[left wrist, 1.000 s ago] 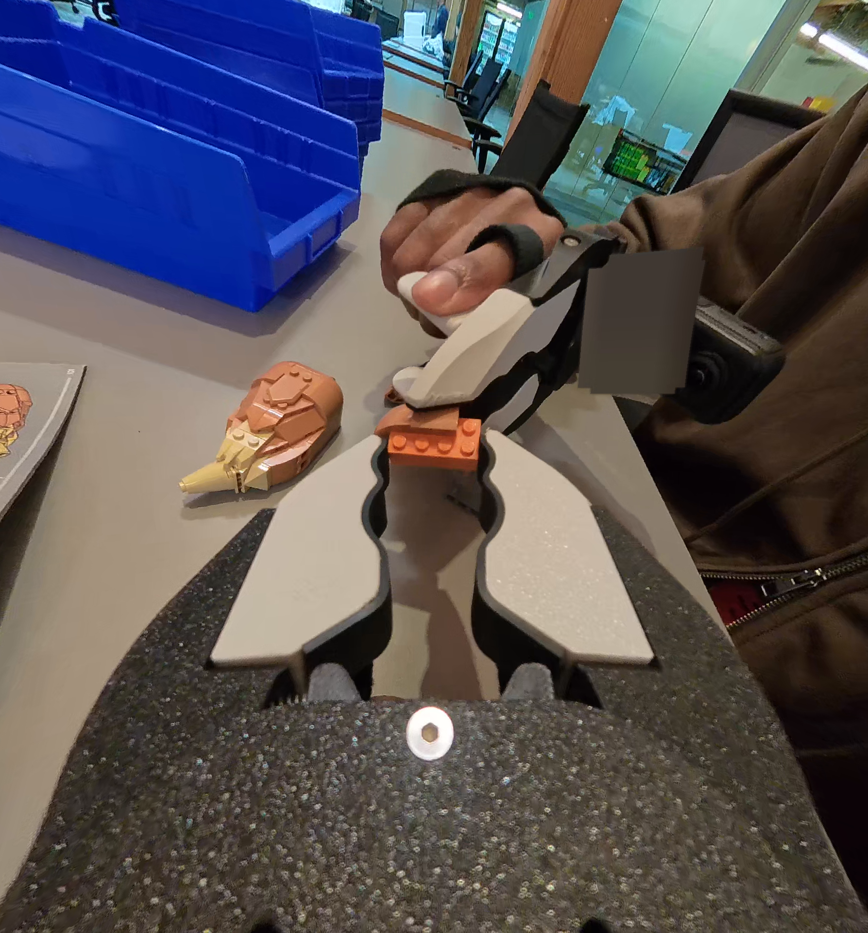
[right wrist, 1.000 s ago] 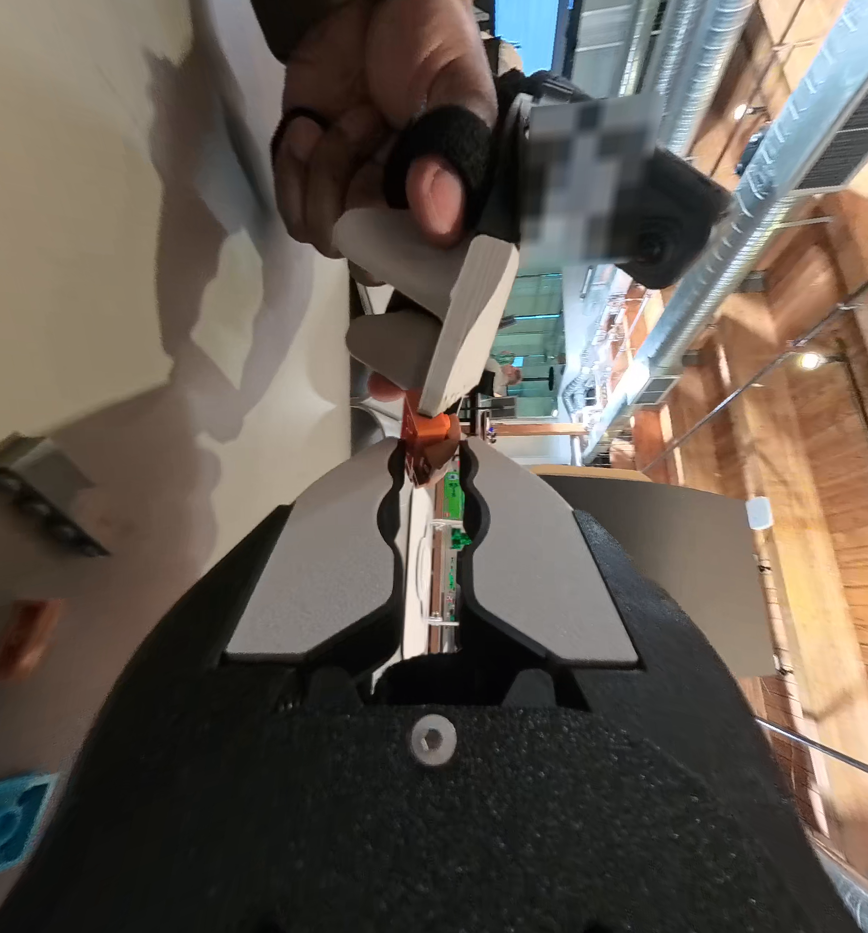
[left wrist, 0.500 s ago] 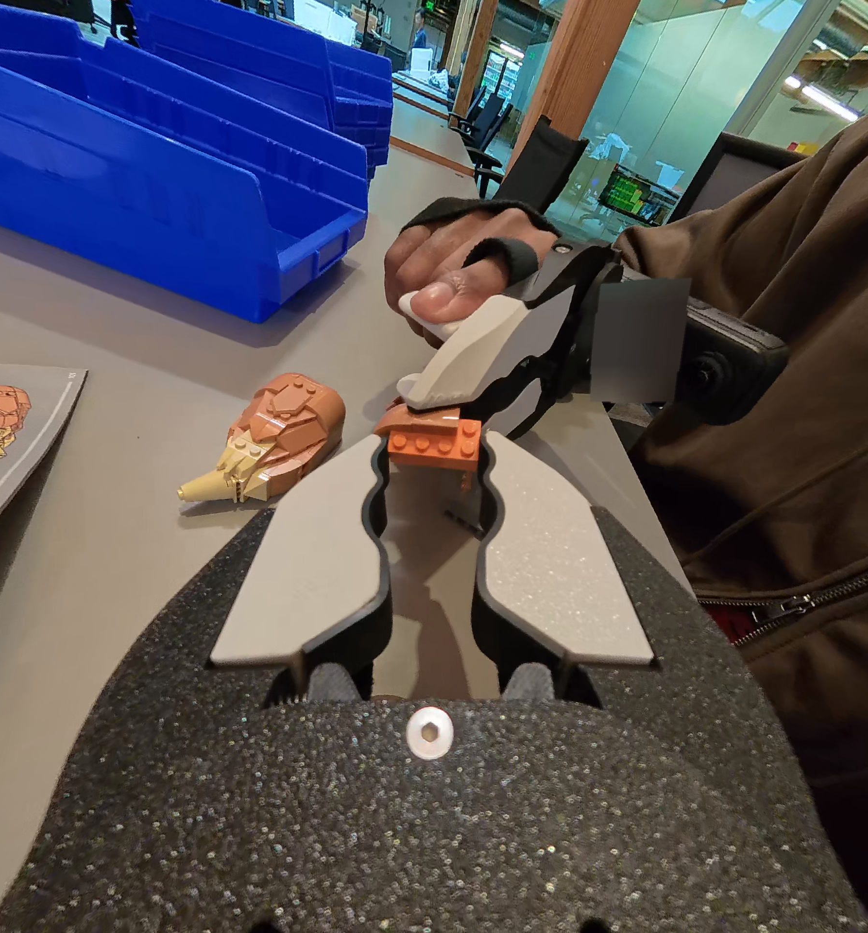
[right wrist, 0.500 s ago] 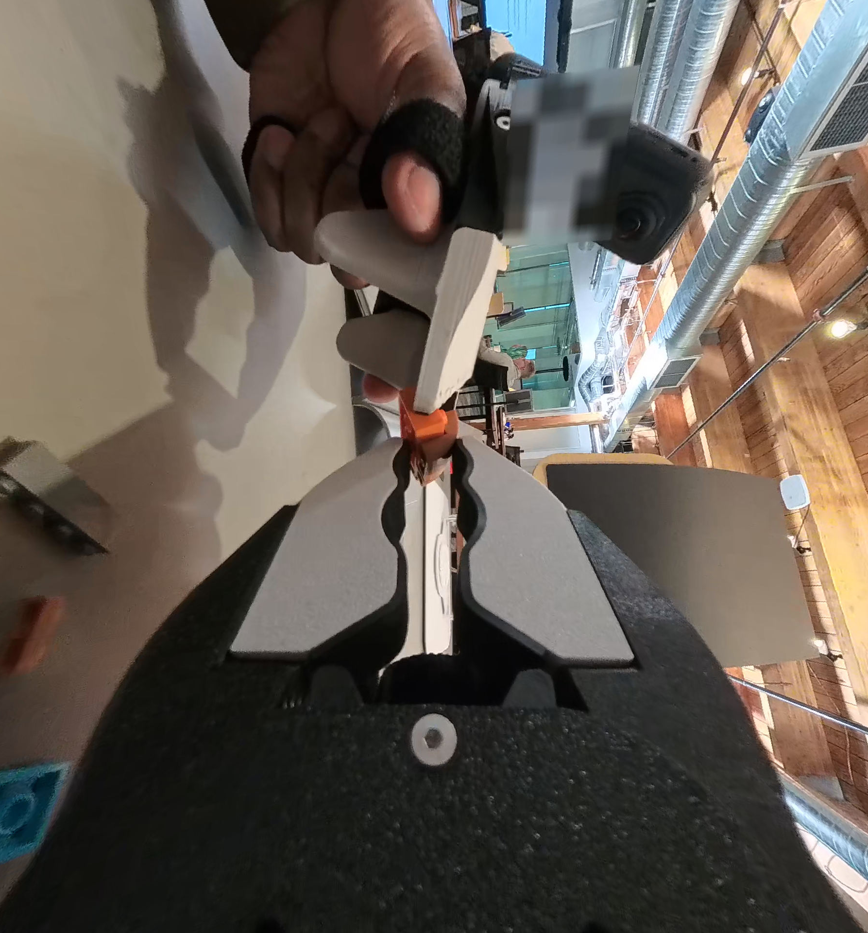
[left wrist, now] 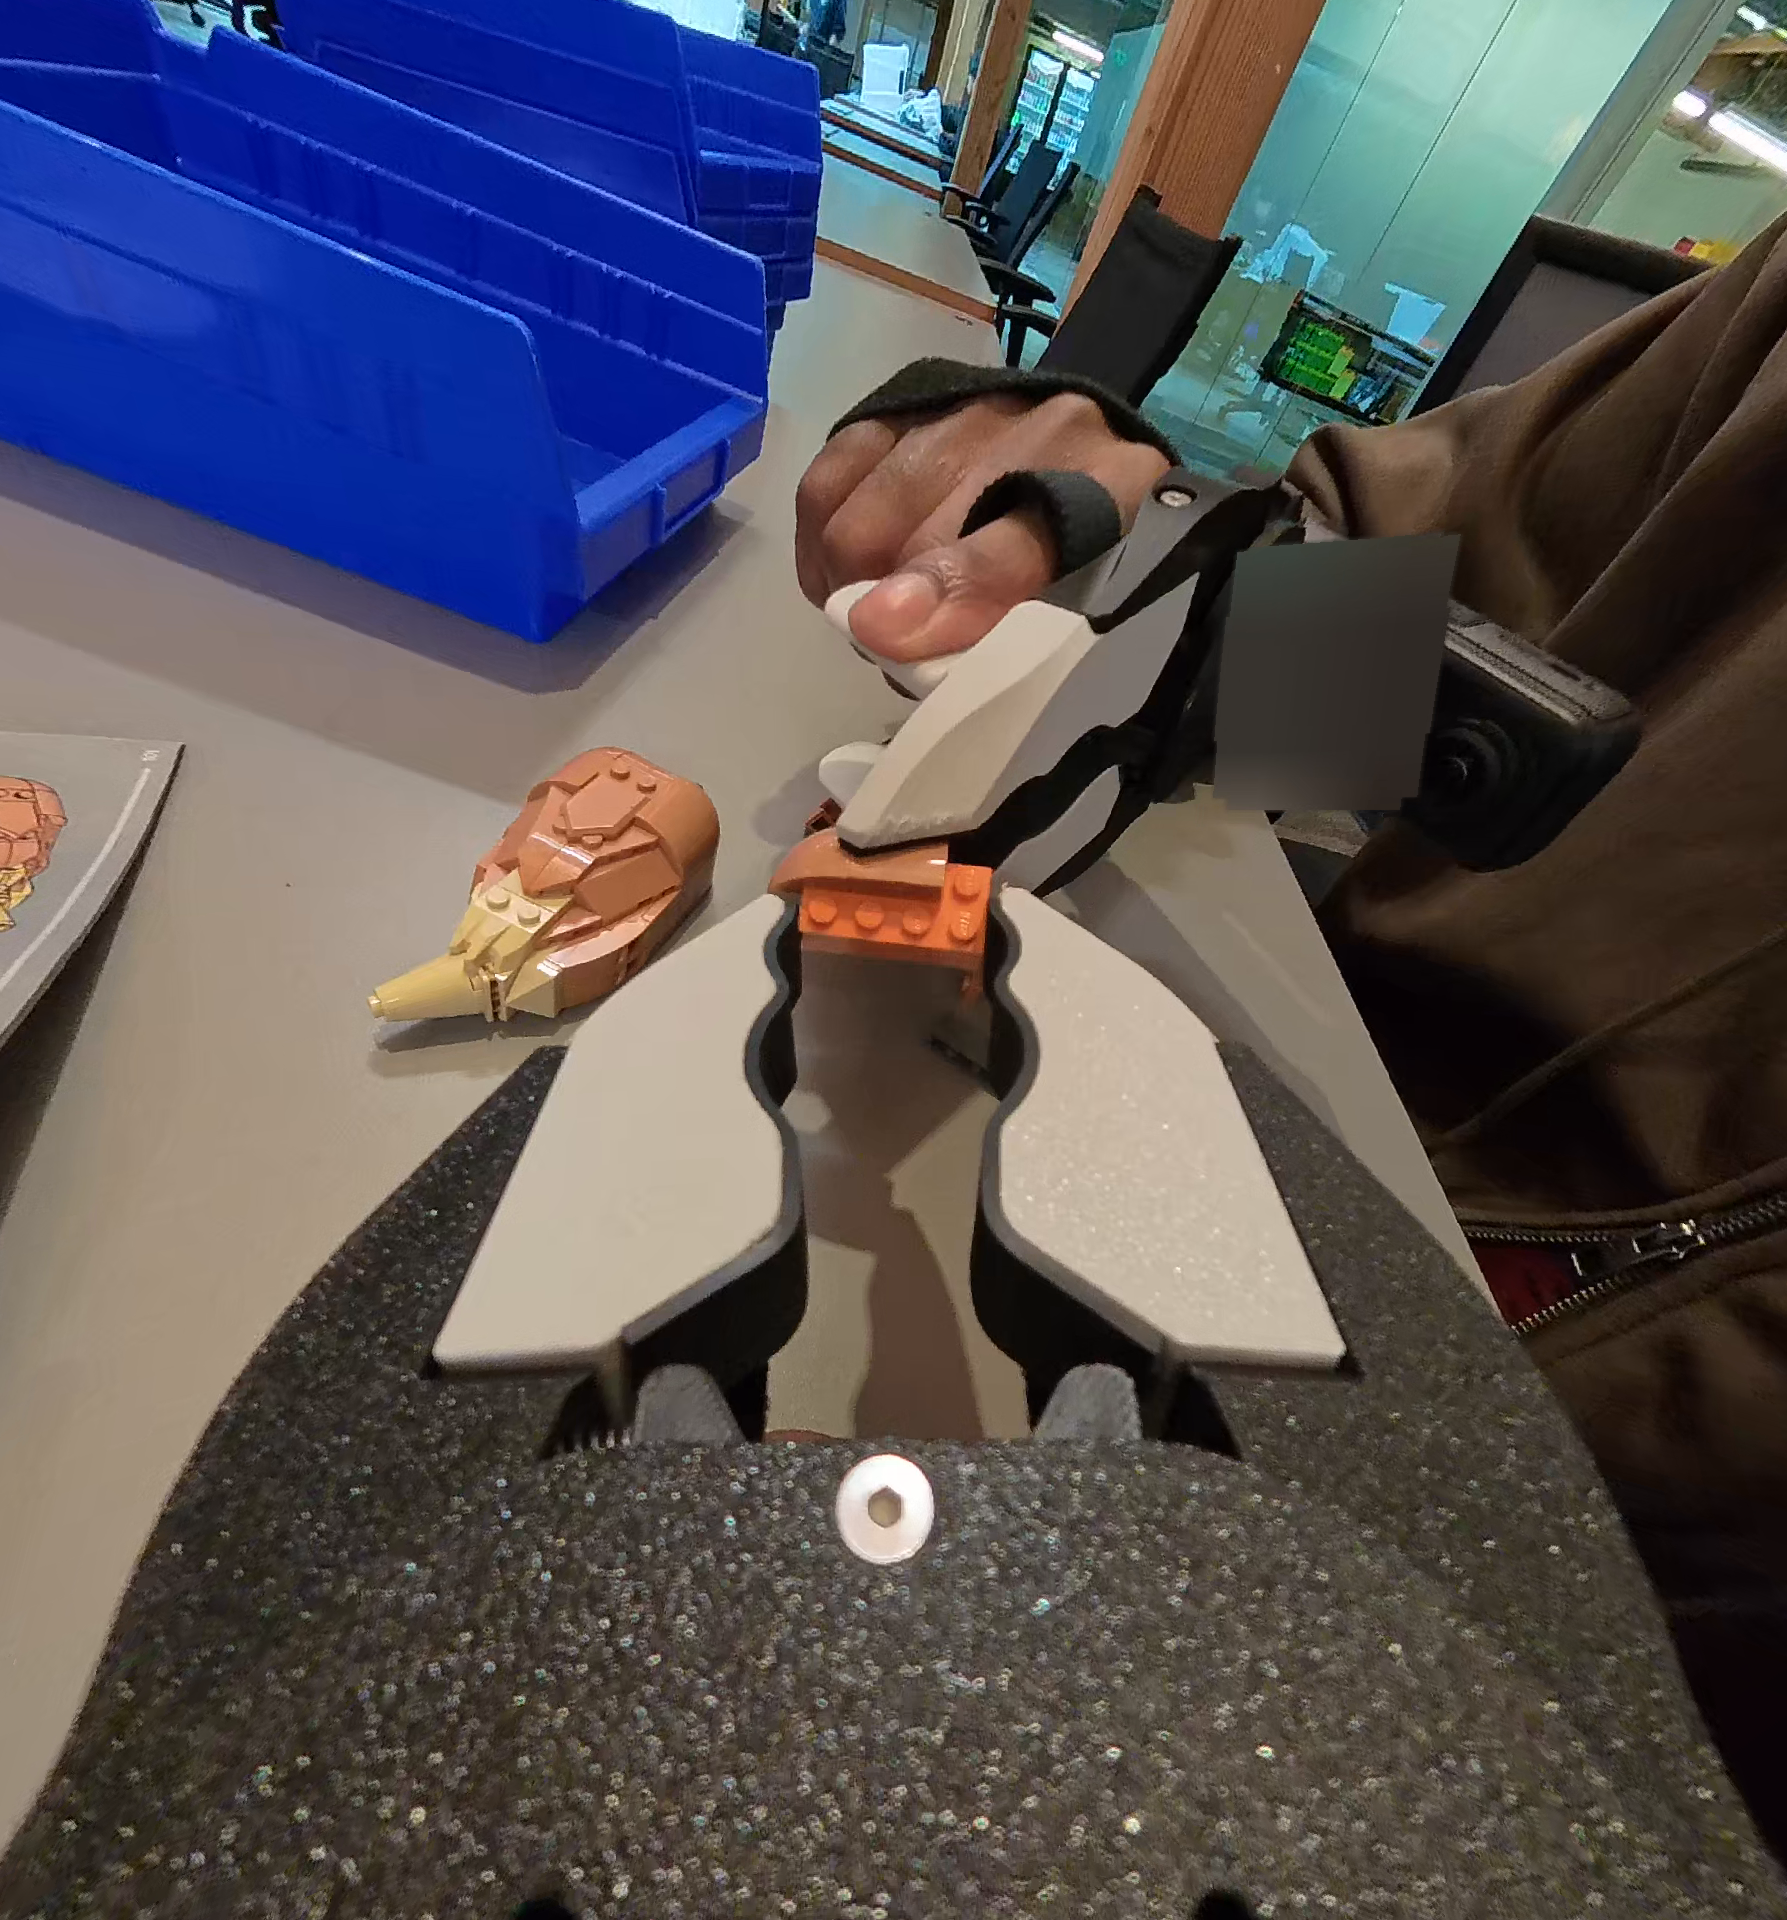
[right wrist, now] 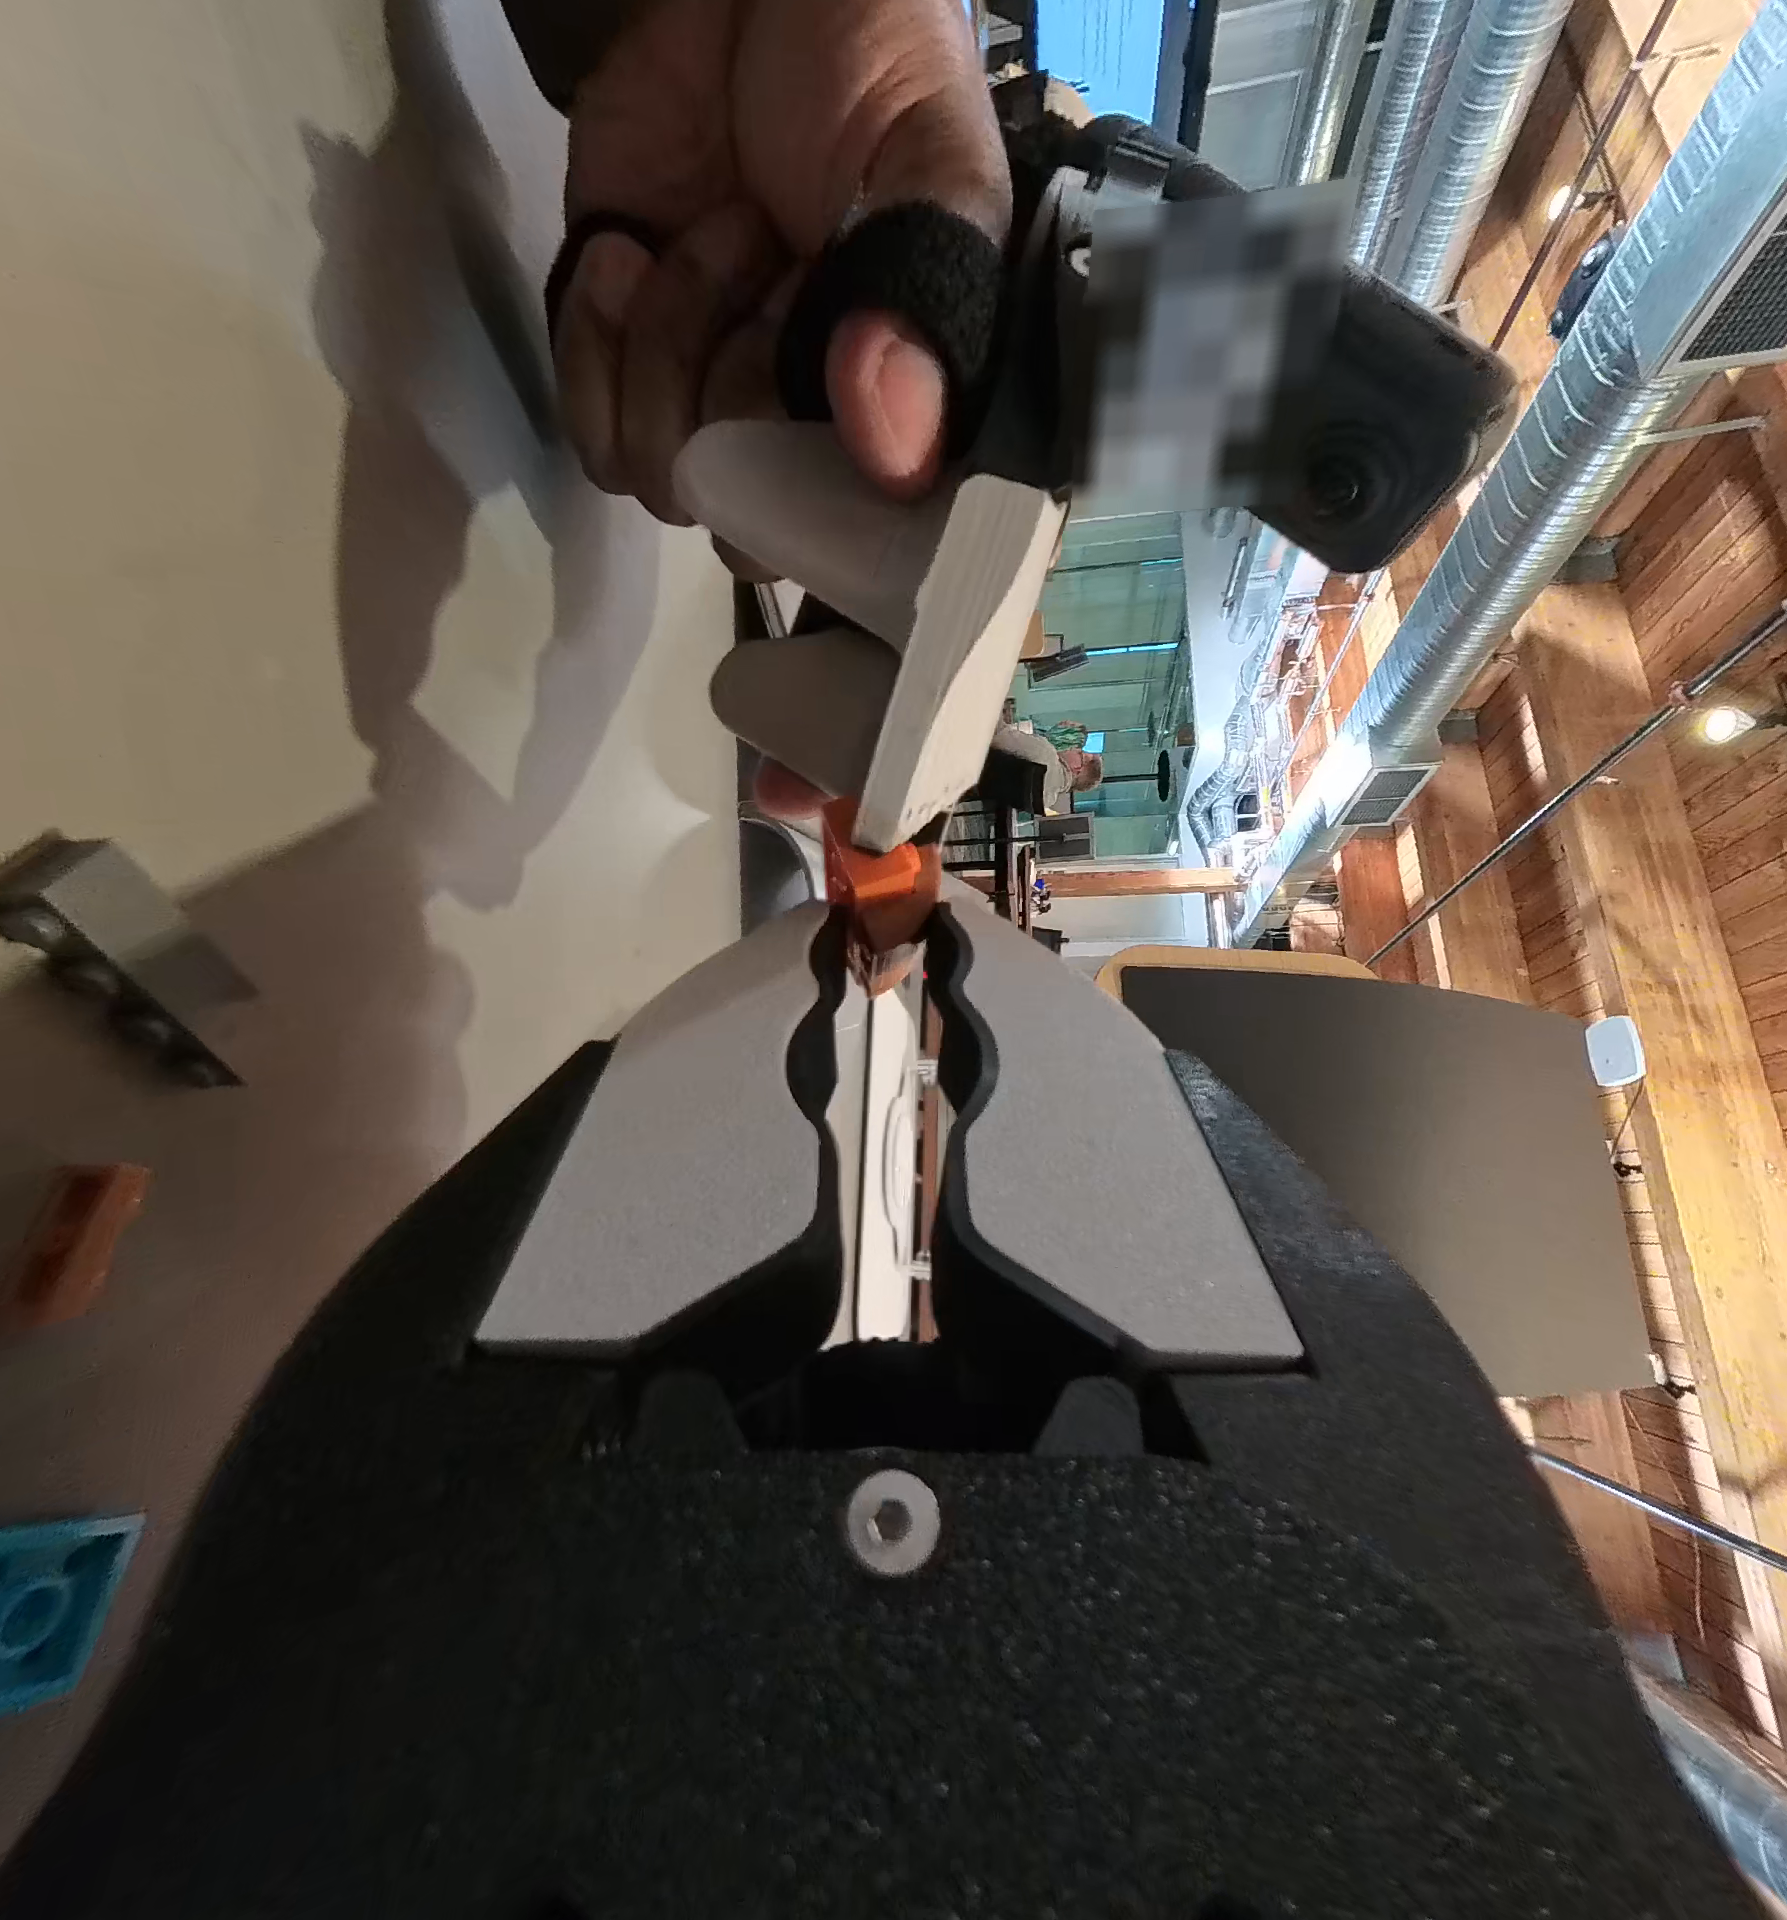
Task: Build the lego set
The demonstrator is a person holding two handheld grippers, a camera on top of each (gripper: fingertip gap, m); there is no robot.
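Observation:
My left gripper is shut on an orange studded plate, held at its fingertips above the table. My right gripper is shut on a small dark brown piece and holds it against the orange plate. In the left wrist view the right gripper comes in from the right, with a brown curved piece under its tips on top of the plate. In the right wrist view the left gripper's fingers reach down onto the orange plate.
A built brown and tan lego section lies on the grey table, left of the grippers. Blue bins stand behind, and a booklet lies at the left. A grey brick, brown brick and teal plate lie loose. My two grippers' fingertips are within a few centimetres of each other.
Both grippers have kept their pieces pressed together. The joined pieces and hands have shifted only slightly. The right gripper's jaws have closed a little tighter.

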